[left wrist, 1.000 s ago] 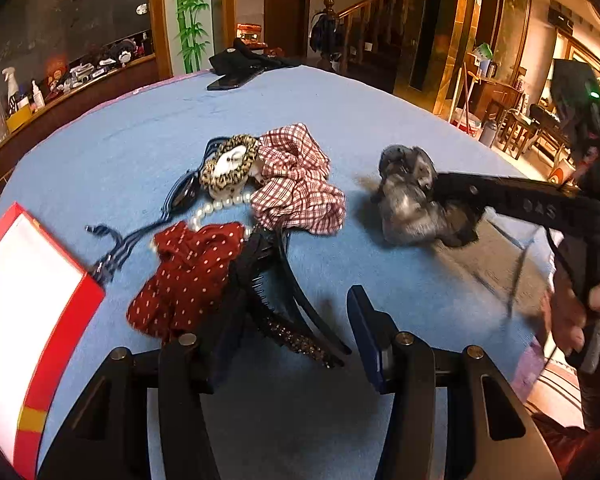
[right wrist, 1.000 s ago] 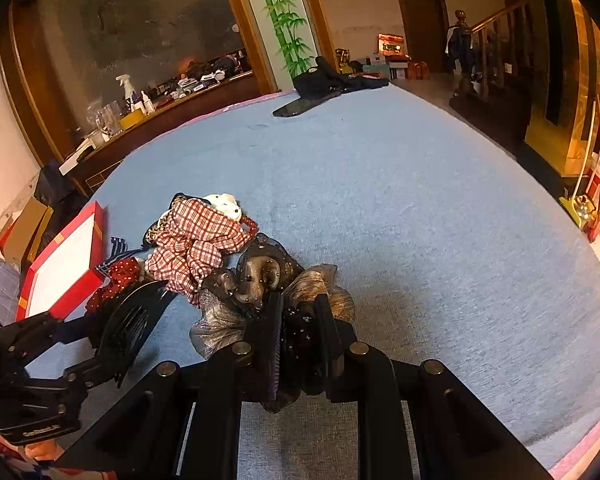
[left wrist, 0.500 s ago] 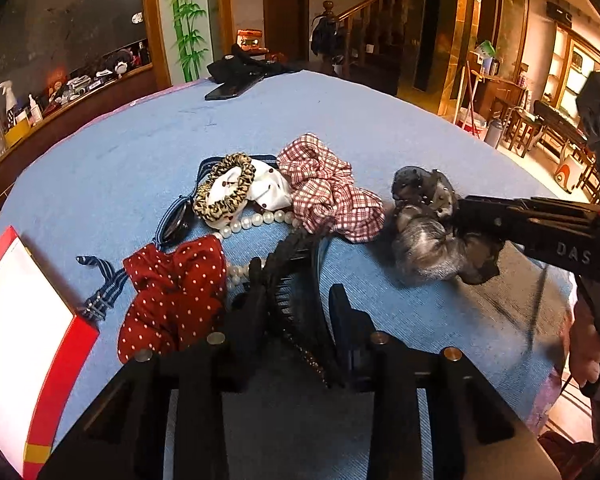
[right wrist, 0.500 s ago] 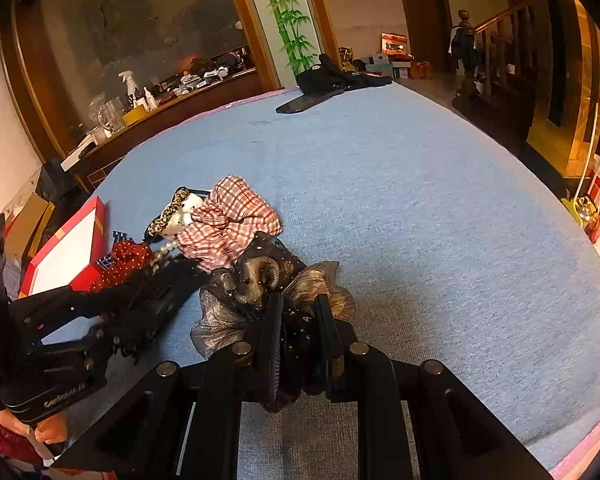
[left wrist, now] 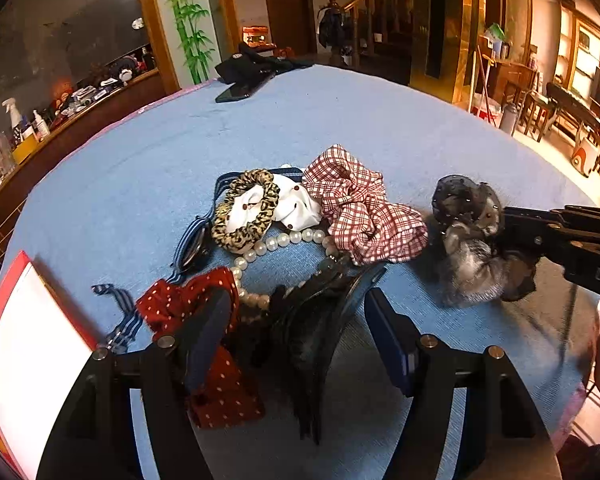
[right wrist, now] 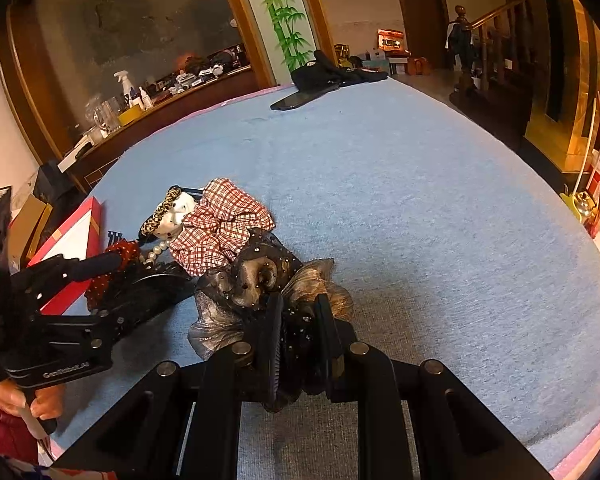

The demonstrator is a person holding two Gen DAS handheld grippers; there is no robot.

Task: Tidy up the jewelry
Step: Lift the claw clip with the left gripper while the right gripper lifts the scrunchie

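A pile of hair accessories lies on the blue tablecloth (left wrist: 340, 120): a red plaid scrunchie (left wrist: 364, 208), a leopard scrunchie (left wrist: 246, 210), a pearl string (left wrist: 276, 242), a red dotted scrunchie (left wrist: 204, 320) and a black comb headband (left wrist: 320, 320). My left gripper (left wrist: 300, 320) is open, its fingers on either side of the headband. My right gripper (right wrist: 298, 320) is shut on a grey-black mesh bow scrunchie (right wrist: 256, 280), which rests on the cloth right of the pile (left wrist: 472, 244).
A red-rimmed white box (left wrist: 24, 344) lies at the left edge of the table, also in the right wrist view (right wrist: 72, 236). A black phone and dark cloth (left wrist: 244, 76) lie at the far side. The table edge drops off at the right.
My left gripper has moved forward over the black headband and the red dotted scrunchie and its fingers now stand wider apart. The right gripper has stayed shut on the mesh bow scrunchie.
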